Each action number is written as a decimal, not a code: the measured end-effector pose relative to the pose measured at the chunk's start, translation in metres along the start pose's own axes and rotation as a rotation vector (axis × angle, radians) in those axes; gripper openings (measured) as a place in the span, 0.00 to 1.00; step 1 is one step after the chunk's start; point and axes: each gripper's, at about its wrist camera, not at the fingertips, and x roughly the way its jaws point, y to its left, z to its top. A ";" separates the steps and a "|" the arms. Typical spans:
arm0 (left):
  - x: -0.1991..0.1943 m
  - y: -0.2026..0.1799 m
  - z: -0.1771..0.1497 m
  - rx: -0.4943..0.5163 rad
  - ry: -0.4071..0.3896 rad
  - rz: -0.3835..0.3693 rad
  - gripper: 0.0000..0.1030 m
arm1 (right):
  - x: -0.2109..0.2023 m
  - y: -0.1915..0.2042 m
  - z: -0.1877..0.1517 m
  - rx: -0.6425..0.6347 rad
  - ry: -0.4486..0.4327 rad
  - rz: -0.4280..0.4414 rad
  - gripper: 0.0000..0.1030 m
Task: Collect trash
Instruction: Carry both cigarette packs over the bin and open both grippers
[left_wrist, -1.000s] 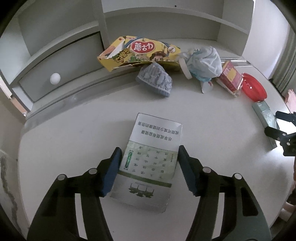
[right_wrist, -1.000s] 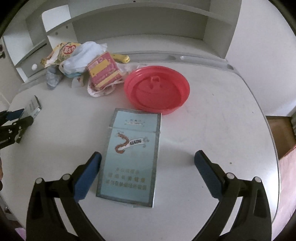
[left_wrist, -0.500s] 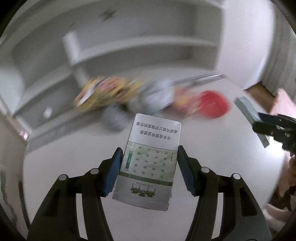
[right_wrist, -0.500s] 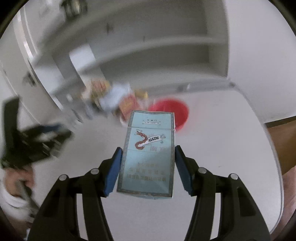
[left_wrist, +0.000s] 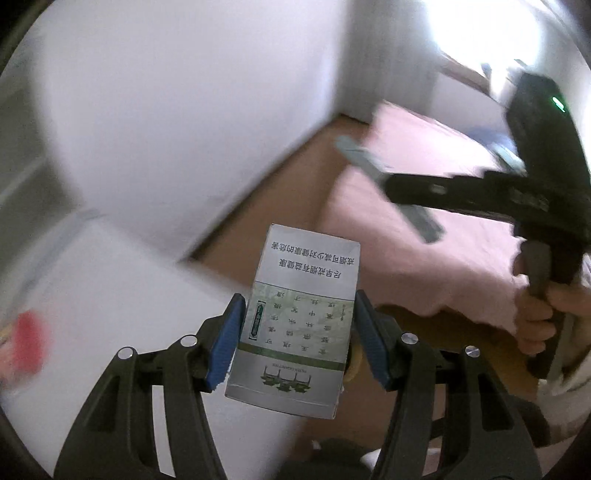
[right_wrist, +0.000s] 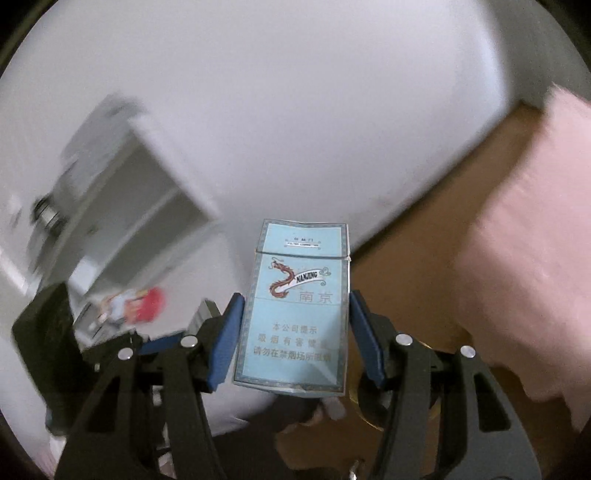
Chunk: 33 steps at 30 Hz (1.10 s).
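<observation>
Bed: pink cover (left_wrist: 424, 206), beyond both packs.
Desk: white top (left_wrist: 110, 295), lower left, blurred.
Left gripper (left_wrist: 299, 343): pinches the green-and-white cigarette pack (left_wrist: 299, 325) between its blue pads, held in the air.
Right gripper (right_wrist: 293, 339): clamps the light blue cigarette pack (right_wrist: 295, 310) by its sides, aloft.

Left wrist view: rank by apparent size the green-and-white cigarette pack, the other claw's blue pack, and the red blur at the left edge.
1. green-and-white cigarette pack, largest, though it sits nearest the lens in the left claw.
2. blue pack, seen edge-on and motion-blurred.
3. red blur, smallest; cropped and smeared, so its rank against the blue pack is unsure.
</observation>
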 end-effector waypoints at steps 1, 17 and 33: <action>0.016 -0.019 0.001 0.026 0.018 -0.025 0.57 | -0.003 -0.027 -0.002 0.044 0.011 -0.028 0.55; 0.316 -0.022 -0.115 -0.074 0.598 -0.007 0.56 | 0.225 -0.215 -0.121 0.421 0.577 -0.165 0.55; 0.337 0.008 -0.120 -0.223 0.579 -0.016 0.93 | 0.241 -0.235 -0.133 0.492 0.601 -0.180 0.86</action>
